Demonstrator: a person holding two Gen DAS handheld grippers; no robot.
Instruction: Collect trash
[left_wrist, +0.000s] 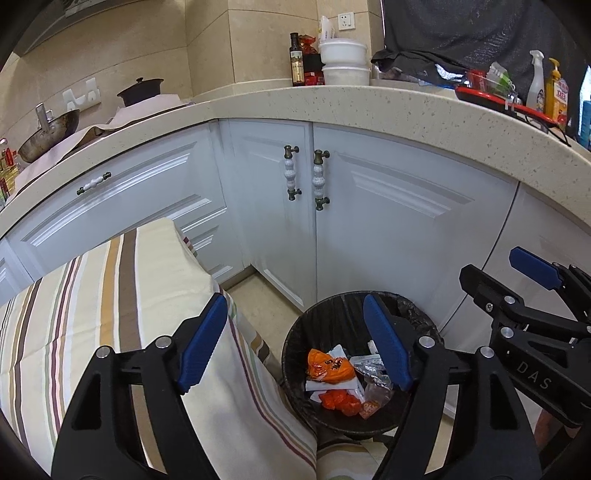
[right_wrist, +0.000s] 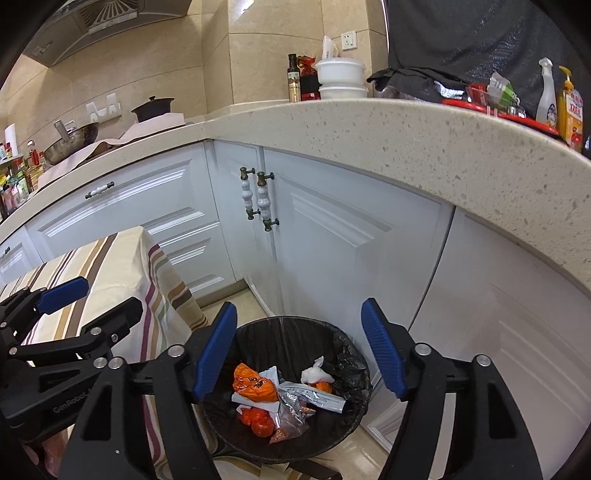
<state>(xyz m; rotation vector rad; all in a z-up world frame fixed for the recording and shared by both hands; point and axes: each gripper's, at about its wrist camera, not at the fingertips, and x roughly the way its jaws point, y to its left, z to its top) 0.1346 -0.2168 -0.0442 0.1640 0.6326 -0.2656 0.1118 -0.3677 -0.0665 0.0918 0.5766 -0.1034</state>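
Note:
A round black-lined trash bin (left_wrist: 295, 343) (right_wrist: 354, 354) stands on the floor below both grippers. In it lie an orange wrapper (left_wrist: 328, 365) (right_wrist: 255, 384), a silver foil packet (right_wrist: 314, 397), white paper and a crumpled white tissue (right_wrist: 316, 374). My left gripper (left_wrist: 295, 347) is open and empty, over the bin's left rim and the table edge. My right gripper (right_wrist: 299, 350) is open and empty, above the bin. Each gripper shows in the other's view: the right one (left_wrist: 535, 284) and the left one (right_wrist: 77, 302).
A table with a striped cloth (left_wrist: 110, 314) (right_wrist: 110, 266) stands left of the bin. White cabinet doors (left_wrist: 369, 229) (right_wrist: 332, 240) rise behind it under a speckled counter (left_wrist: 369, 99) carrying bottles, bowls (left_wrist: 343, 51) and a wok (left_wrist: 48, 133).

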